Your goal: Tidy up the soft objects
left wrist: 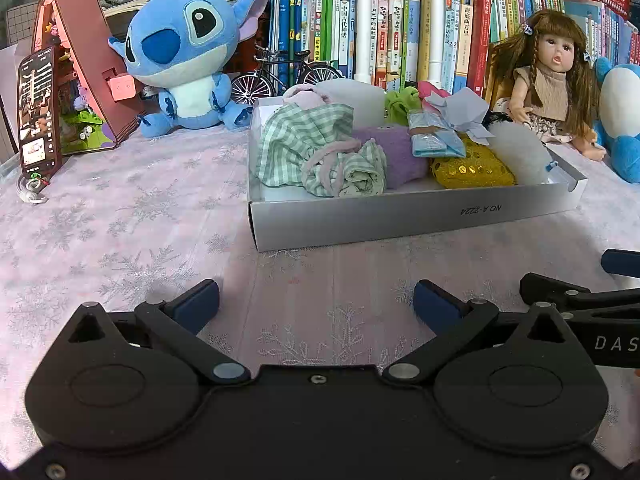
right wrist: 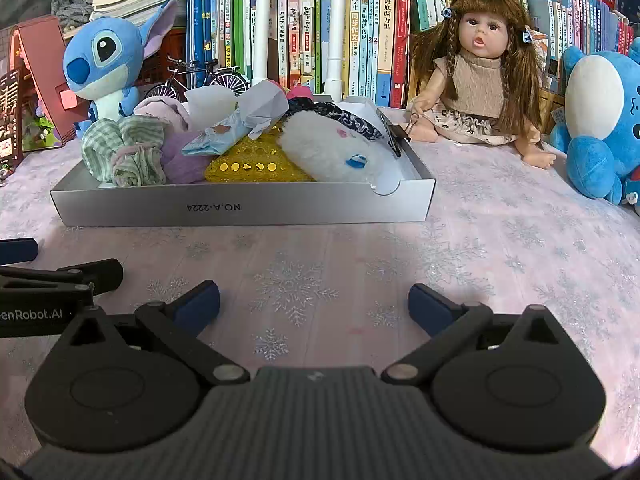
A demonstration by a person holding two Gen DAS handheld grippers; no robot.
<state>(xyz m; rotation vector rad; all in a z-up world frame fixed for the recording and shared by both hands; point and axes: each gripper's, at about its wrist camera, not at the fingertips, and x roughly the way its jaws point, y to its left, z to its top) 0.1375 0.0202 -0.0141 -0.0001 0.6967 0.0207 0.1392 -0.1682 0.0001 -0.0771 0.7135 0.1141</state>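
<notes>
Left wrist view: the left gripper [left wrist: 316, 300] hovers wide apart and empty above the tablecloth [left wrist: 140, 220], near the box [left wrist: 400, 216] of soft things. Right wrist view: the right gripper [right wrist: 314, 300] likewise gapes empty before it.

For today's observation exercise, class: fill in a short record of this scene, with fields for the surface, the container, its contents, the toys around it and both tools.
surface: pink snowflake tablecloth
container: shallow grey box, open top
contents: green checked cloth, purple fuzzy item, yellow sequin pouch, white plush
toys: blue plush left of box, doll right
left tool: open, empty
right tool: open, empty
</notes>
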